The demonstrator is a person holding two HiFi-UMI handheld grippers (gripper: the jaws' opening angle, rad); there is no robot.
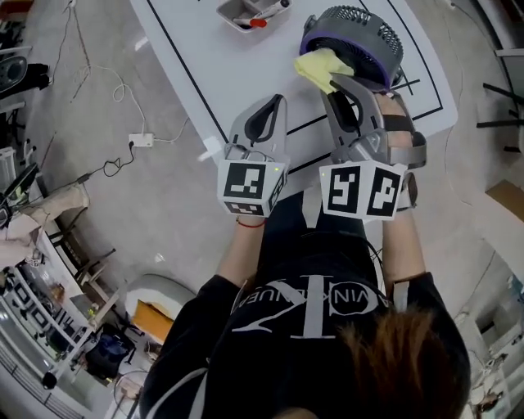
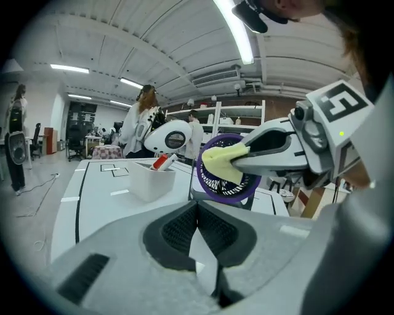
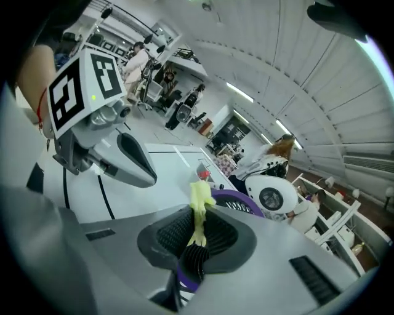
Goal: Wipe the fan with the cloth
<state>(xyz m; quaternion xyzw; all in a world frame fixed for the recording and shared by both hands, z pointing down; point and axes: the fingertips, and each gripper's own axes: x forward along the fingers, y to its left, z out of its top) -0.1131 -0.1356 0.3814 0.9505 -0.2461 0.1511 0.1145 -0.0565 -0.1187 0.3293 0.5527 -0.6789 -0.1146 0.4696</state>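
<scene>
Farthest to the left of the round purple-rimmed fan with the dark grey grille (image 1: 354,34), and well apart from it, a small white open tub (image 1: 242,15) with a red-capped marker (image 1: 256,22) in it sits on the white table marked with black lines (image 1: 188,57). Nearer the fan, but still left of it and clear of it, the left grey gripper (image 1: 278,102) hovers above the table with its marker cube toward the person. Its jaws are pressed together with nothing between them. Right at the fan's left rim is a crumpled pale yellow cloth (image 1: 321,67), which appears to rest against the purple ring and the edge of the grille. The right grey gripper (image 1: 337,82) comes in from the person's side, just beside the fan, and its jaws are clamped on that cloth. A fold of yellow stands up between the ribbed pads, and the fan's grille shows just below and beyond them. The fan itself stands near the table's right edge.
</scene>
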